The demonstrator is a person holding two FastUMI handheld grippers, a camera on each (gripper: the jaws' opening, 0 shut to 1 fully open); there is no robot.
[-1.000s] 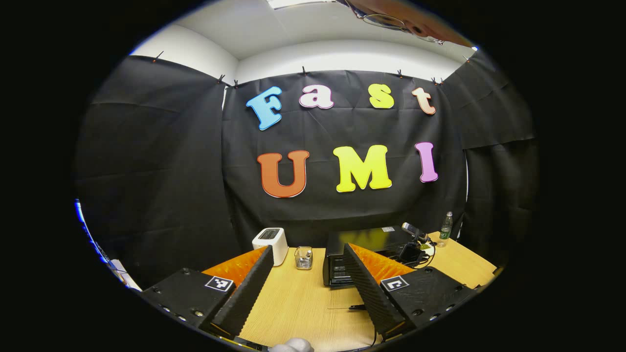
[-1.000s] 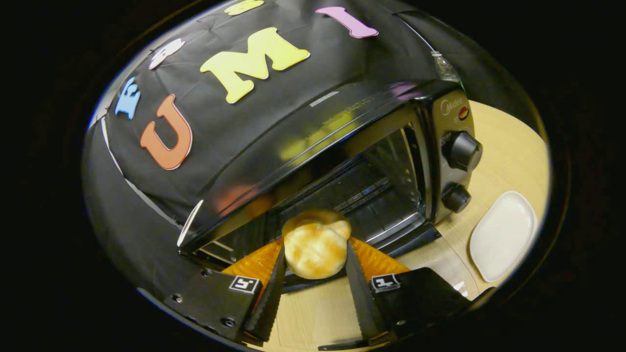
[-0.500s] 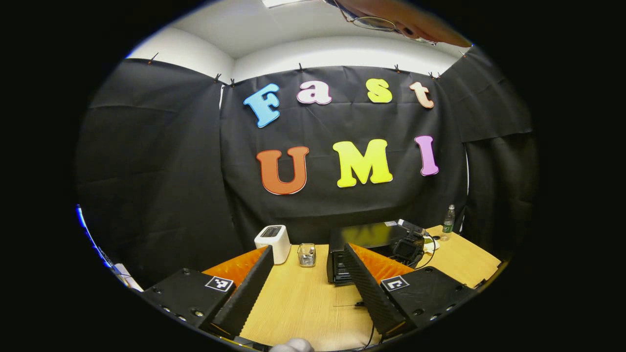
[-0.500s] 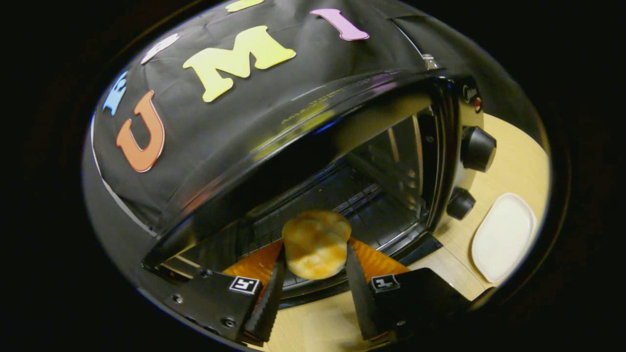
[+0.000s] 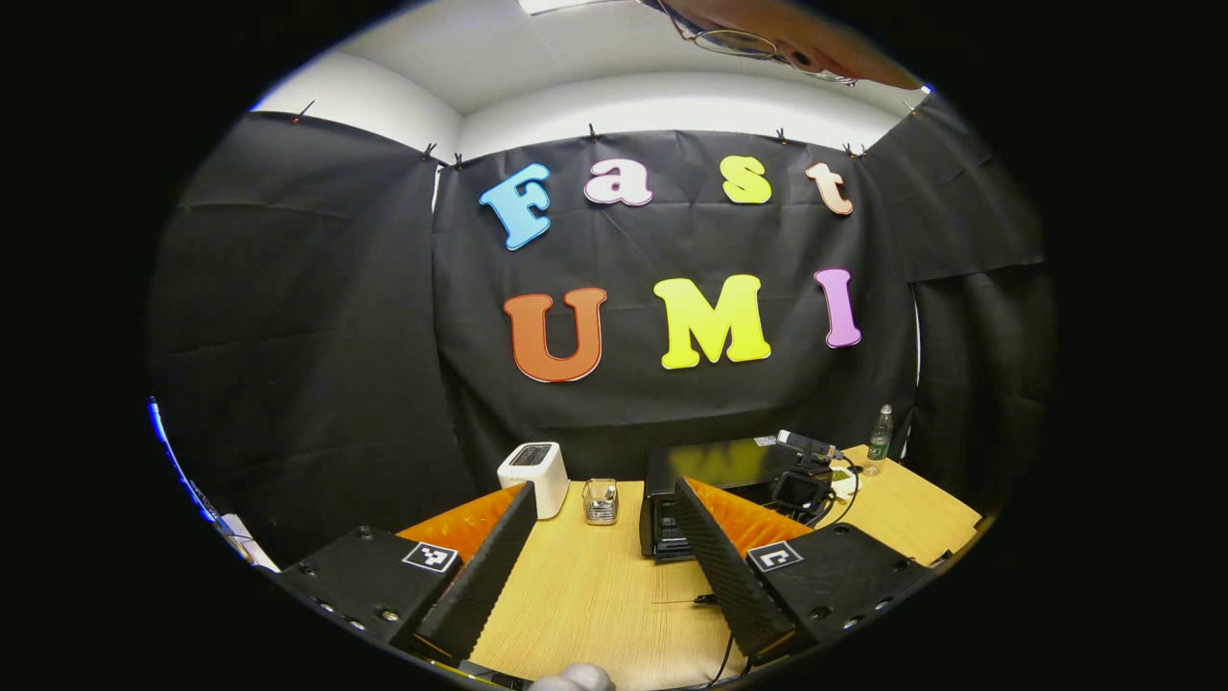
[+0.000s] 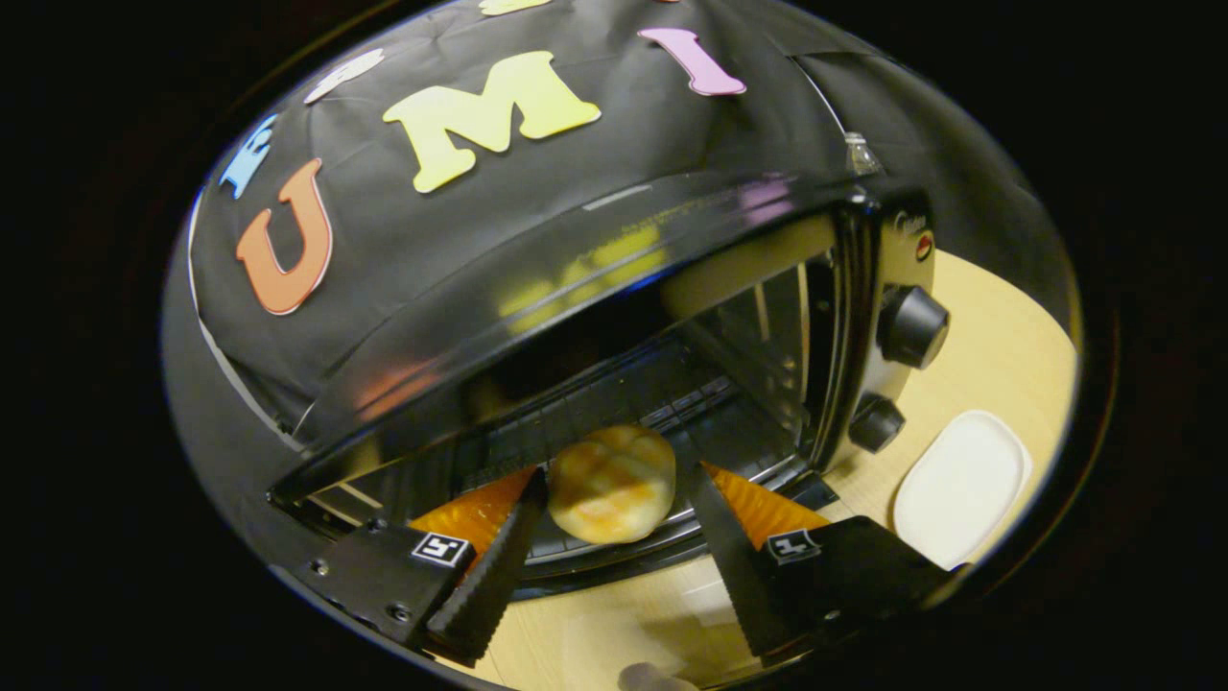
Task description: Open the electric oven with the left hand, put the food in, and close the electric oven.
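Here is the electric oven point(image 6: 614, 317), door down and cavity wide open, and the bun point(image 6: 610, 470) sits right at its mouth on the wire rack point(image 6: 614, 408) between the right gripper point(image 6: 614, 485)'s fingers. The two fingers stand spread to either side of the bun; from this angle there looks to be a sliver of gap on each side, so I would call that tool parted rather than clamped, though the contact line is hard to read. Two black knobs point(image 6: 911, 326) stack on the oven's right panel. Just beside the oven on that side lies a white dish point(image 6: 959, 485), with nothing in it.

Over to the left gripper view: the left gripper point(image 5: 600, 518) hovers well back from the action, fingers wide apart, holding nothing. Far down the wooden table point(image 5: 595, 595) stands a white toaster point(image 5: 533, 473), and next to it a small clear glass container point(image 5: 601, 501) with something inside, too small to make out. The black oven point(image 5: 710, 480) sits right of that, with the other gripper at its front. A plastic bottle point(image 5: 880, 437) stands at the table's far right corner. Black cloth hangs round the booth on every side, with a white wall and ceiling point(image 5: 614, 67) above.
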